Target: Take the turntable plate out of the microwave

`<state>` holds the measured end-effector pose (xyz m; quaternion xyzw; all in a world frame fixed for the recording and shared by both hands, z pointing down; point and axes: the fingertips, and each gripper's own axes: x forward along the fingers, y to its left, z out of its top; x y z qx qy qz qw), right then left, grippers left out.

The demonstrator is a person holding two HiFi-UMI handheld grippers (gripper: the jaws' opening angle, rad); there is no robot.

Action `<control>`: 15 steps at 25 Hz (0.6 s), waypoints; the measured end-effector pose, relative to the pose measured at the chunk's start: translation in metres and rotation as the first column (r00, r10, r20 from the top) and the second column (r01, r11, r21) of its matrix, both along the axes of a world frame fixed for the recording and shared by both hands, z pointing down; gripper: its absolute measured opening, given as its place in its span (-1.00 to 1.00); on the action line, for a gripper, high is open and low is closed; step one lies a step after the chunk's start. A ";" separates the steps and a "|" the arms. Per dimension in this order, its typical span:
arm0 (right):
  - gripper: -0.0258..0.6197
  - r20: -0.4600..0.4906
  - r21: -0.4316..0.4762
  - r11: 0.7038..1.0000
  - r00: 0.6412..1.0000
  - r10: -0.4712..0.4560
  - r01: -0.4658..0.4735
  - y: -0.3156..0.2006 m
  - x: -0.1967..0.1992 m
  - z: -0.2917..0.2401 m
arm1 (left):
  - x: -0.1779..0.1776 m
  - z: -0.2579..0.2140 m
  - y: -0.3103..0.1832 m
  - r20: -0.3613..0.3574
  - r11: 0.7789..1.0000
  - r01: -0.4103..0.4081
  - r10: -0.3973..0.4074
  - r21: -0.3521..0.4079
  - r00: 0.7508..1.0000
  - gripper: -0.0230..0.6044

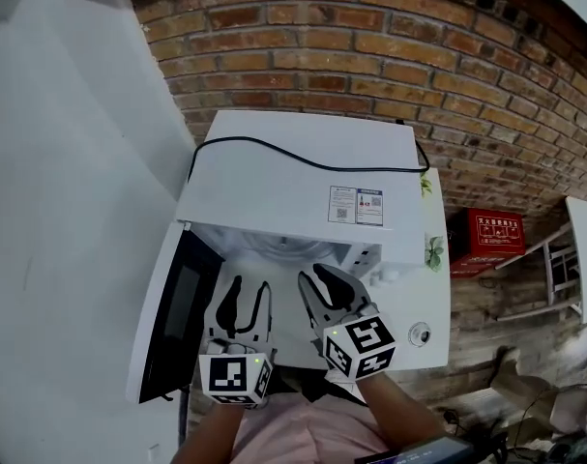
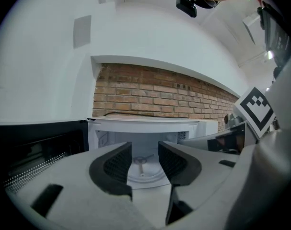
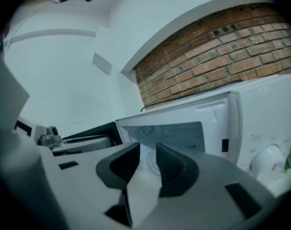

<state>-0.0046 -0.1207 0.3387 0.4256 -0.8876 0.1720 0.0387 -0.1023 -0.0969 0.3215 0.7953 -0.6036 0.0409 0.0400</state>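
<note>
Left tongs (image 1: pixel 251 283), right tongs (image 1: pixel 312 276) apart; turntable plate (image 2: pixel 147 176) mostly hidden.

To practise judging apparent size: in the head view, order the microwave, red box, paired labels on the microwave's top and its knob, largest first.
1. microwave
2. red box
3. paired labels
4. knob
The red box and paired labels look close in size, so that pair is unsure.

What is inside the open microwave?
A round turntable plate lies on the floor of the microwave. The left hand-held gripper covers the plate's sides, so anything there is hidden.
</note>
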 end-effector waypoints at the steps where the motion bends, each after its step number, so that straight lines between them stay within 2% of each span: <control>1: -0.58 -0.001 -0.006 1.000 1.000 0.006 -0.006 -0.002 -0.002 0.002 | -0.002 0.003 -0.003 0.002 1.000 -0.006 0.006 -0.007 1.000 -0.38; 8: -0.58 -0.003 -0.052 0.998 0.999 0.047 -0.047 -0.016 -0.008 0.018 | -0.009 0.018 -0.025 0.003 0.998 -0.051 0.052 -0.028 0.999 -0.40; 15: -0.58 0.009 -0.157 0.982 0.994 0.108 -0.106 -0.022 -0.008 0.055 | -0.012 0.047 -0.039 0.009 0.990 -0.102 0.103 -0.097 0.995 -0.39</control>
